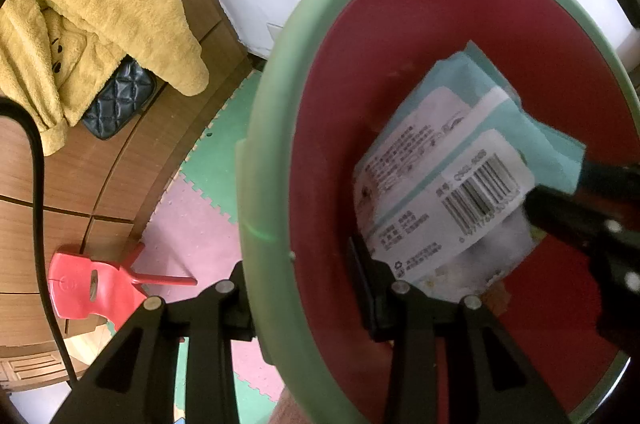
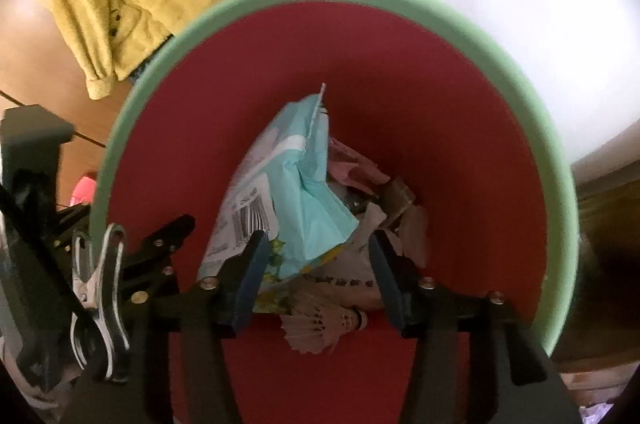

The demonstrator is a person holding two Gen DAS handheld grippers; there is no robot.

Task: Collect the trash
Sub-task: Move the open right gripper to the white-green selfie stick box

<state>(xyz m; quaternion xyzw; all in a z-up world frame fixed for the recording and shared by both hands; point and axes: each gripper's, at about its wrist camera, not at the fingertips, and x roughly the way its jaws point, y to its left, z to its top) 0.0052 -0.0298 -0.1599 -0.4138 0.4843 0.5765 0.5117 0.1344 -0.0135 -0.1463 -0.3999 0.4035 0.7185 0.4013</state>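
Trash bin, green-rimmed and red inside, is clamped at its rim by the left gripper. The right gripper stands wide above a pale blue wrapper inside, pads clear of it. Beneath lie a shuttlecock and blurred scraps, partly hidden.

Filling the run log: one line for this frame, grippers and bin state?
left gripper: clamped on bin rim | right gripper: open over bin, blue wrapper between fingers, unpinched | in bin: shuttlecock, scraps
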